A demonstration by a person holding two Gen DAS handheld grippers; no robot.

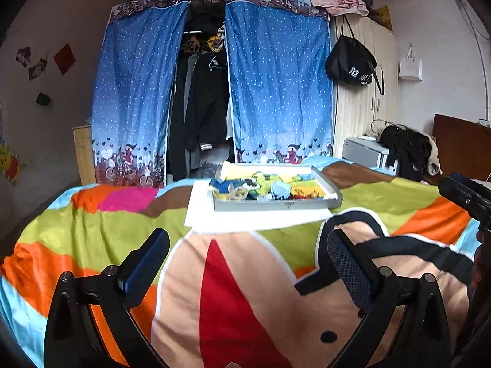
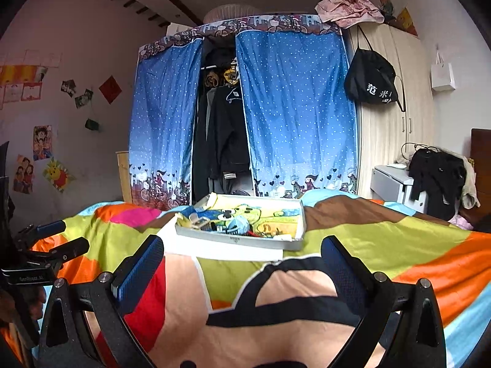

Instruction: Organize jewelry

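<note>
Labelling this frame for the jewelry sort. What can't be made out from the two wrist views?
- Pieces in the tin tray: too small and jumbled in both views to tell types; its near wall hides the front row.
- White sheet under the tray: mostly covered, so its size is unclear.
- Right gripper: open; in the left wrist view the frame's right edge cuts it off.
- Left gripper: open, empty.
- Wardrobe interior: dark.

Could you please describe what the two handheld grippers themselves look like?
Both the left gripper and right gripper share one design: black angular linkage arms with silver pivot bolts, ending in flat rectangular finger pads covered in dark blue textured material. No cables or sleeves are visible.
</note>
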